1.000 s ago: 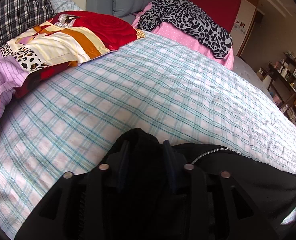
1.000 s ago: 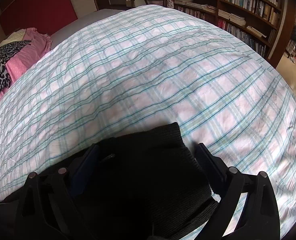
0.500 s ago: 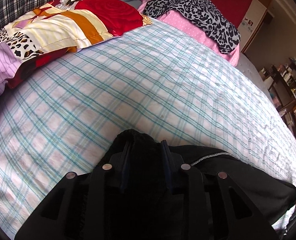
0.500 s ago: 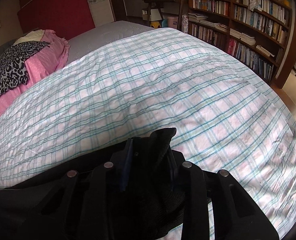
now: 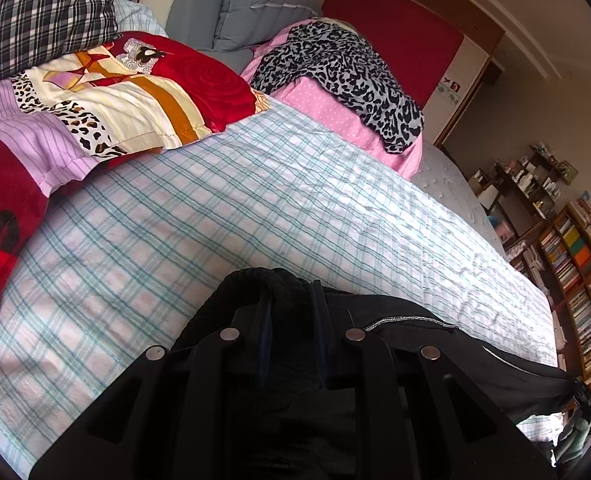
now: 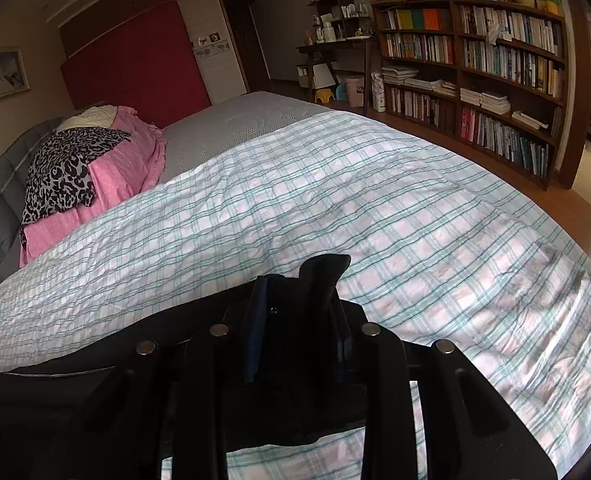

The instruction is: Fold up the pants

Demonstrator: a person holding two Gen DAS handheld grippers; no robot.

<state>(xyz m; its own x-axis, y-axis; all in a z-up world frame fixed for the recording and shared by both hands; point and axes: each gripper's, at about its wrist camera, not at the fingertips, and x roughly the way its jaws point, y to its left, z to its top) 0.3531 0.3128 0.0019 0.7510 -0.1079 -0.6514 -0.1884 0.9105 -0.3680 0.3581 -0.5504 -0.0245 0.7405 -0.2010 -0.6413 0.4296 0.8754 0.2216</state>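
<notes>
Nearest, the left gripper [image 5: 289, 300] is closing, its jaws pinching a bunched fold of the black pants [image 5: 435, 340]. From there the dark cloth stretches away to the right, a thin silvery seam line running along it, just above the checked bedspread [image 5: 223, 216]. The right gripper [image 6: 299, 304] is pressed onto the other end of the pants [image 6: 323, 272], a flap of cloth sticking up past its fingertips, and the rest of the garment trails off to its left over the bedspread [image 6: 375, 208].

Beyond the pants, the bedspread lies bare and lightly rumpled. At its far left edge sits a red patterned quilt [image 5: 135, 92] with a dark plaid pillow [image 5: 43, 16] behind it. At its far end is a pink dotted blanket [image 5: 327, 108] with a leopard-print garment [image 5: 343, 72] draped on top, and a red headboard panel [image 5: 395, 36] behind. Off the bedspread's right side, a tall bookshelf [image 6: 495, 64] stands against the wall.
</notes>
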